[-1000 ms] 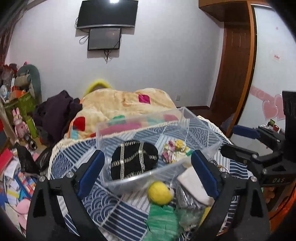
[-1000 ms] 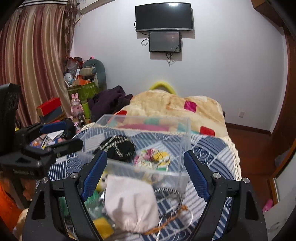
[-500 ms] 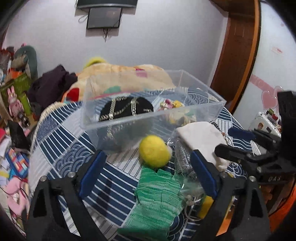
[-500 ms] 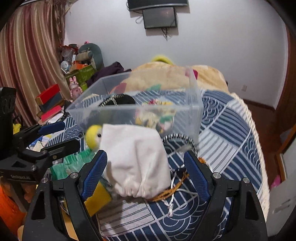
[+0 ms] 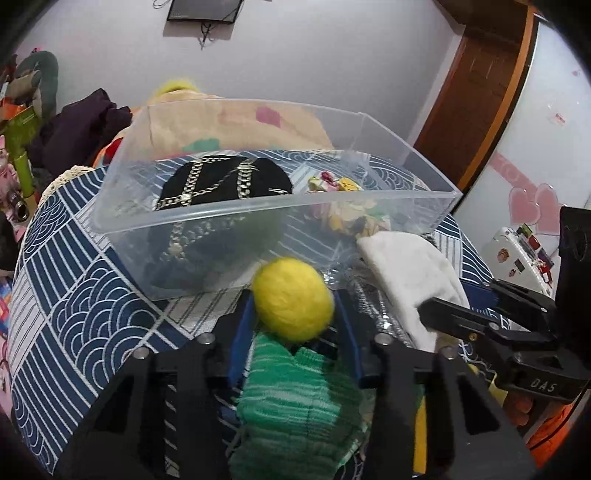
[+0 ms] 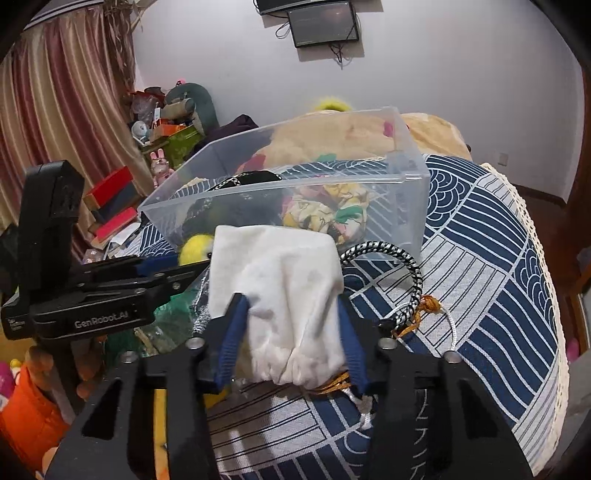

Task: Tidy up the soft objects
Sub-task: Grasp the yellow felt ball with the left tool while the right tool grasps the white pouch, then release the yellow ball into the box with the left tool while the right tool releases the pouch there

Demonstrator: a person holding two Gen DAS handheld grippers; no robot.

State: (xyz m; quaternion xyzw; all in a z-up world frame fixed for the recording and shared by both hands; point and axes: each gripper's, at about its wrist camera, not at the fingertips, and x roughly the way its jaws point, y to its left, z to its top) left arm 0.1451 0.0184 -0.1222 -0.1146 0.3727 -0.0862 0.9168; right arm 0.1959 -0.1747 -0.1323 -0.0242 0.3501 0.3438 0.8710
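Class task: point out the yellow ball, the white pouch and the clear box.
yellow ball [image 5: 291,299], left wrist view, middle of its fuzzy face
white pouch [image 6: 280,280], right wrist view, centre of cloth
clear box [image 5: 280,229], left wrist view, near wall

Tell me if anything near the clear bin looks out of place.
Several soft items sit outside the clear bin on the blue patterned cloth: the yellow ball in the left tool, the white pouch in the right tool, and a green knit piece.

White wall [image 6: 424,85] carries a dark wall-mounted screen [image 6: 323,23]; striped curtains [image 6: 48,99] are hung at left; brown wooden door [image 5: 476,74] is seen at right; clutter [image 6: 162,125] is piled in the corner; brown floor [image 6: 535,199] is glimpsed
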